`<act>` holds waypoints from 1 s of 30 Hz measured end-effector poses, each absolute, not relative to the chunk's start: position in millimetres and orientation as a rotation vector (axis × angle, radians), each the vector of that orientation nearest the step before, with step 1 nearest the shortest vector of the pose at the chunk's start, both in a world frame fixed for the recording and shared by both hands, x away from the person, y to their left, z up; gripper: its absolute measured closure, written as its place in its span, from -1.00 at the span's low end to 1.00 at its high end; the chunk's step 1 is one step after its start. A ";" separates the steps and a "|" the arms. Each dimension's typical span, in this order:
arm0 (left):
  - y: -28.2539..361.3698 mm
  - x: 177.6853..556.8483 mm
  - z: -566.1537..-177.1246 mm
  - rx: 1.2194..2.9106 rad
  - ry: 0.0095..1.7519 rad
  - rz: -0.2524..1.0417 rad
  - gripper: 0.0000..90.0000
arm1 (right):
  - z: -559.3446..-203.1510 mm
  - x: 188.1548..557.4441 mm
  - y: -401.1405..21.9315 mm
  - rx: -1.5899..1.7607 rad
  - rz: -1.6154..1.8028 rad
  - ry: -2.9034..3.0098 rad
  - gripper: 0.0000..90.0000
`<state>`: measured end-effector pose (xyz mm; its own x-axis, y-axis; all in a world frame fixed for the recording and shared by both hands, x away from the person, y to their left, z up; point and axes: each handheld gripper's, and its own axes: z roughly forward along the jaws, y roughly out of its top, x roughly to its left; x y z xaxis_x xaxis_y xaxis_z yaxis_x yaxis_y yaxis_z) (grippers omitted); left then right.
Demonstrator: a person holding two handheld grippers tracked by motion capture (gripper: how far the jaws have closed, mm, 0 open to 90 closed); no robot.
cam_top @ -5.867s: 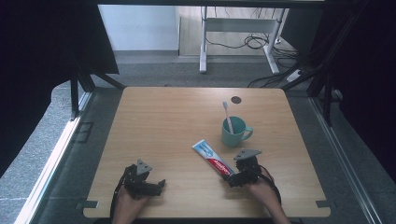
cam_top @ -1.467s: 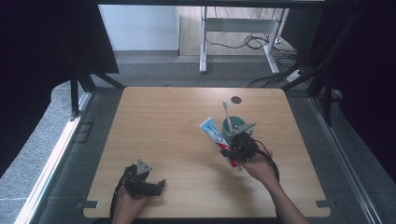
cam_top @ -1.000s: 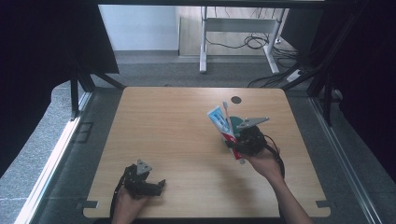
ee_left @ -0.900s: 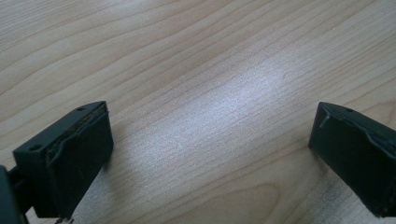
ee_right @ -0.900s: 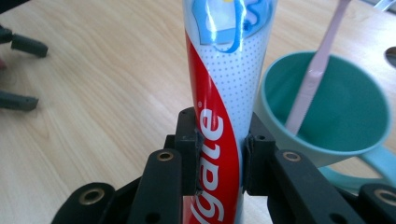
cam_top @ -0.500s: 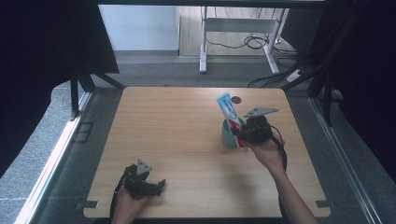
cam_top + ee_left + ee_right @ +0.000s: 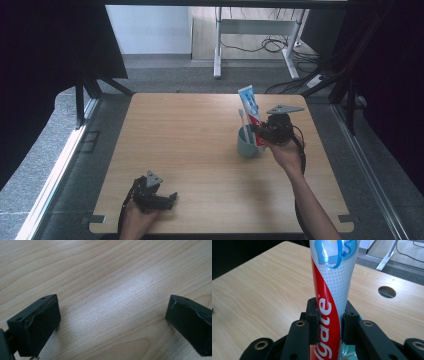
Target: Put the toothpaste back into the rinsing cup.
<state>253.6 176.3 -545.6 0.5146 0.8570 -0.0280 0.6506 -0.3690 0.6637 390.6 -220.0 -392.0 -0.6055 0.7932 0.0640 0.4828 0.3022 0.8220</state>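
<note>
A red, white and blue toothpaste tube (image 7: 252, 115) (image 7: 332, 287) stands almost upright in my right gripper (image 7: 261, 131) (image 7: 330, 325), whose jaws are shut on its lower part. The tube hangs just above and right of a teal cup (image 7: 247, 146) on the wooden table (image 7: 190, 130). A toothbrush (image 7: 243, 122) stands in that cup. The cup's rim (image 7: 348, 353) peeks out below the jaws in the right gripper view. My left gripper (image 7: 165, 200) (image 7: 110, 322) rests at the table's front left, its jaws open with bare wood between them.
A round cable hole (image 7: 387, 291) lies in the tabletop behind the cup, near the far edge. Grey floor surrounds the table, with a desk frame (image 7: 255, 45) and cables (image 7: 300, 65) beyond it.
My right gripper has carried the tube up and toward the far right, from beside the cup to above its right rim, and tipped it closer to upright. The left gripper has stayed put.
</note>
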 end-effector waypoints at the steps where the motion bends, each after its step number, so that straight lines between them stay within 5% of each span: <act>1: 176.3 253.6 -545.5 2.137 1.224 0.431 -1.00 | -391.2 391.9 -220.1 1.150 1.218 2.214 0.60; 30: 176.5 253.6 -545.4 2.139 1.223 0.430 -1.00 | -413.0 424.7 -212.0 1.166 1.250 2.101 0.59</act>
<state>253.6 176.5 -545.4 0.5161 0.8561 -0.0271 0.6505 -0.3712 0.6627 424.7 -212.0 -413.0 -0.5543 0.8306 0.0537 0.4432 0.2400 0.8637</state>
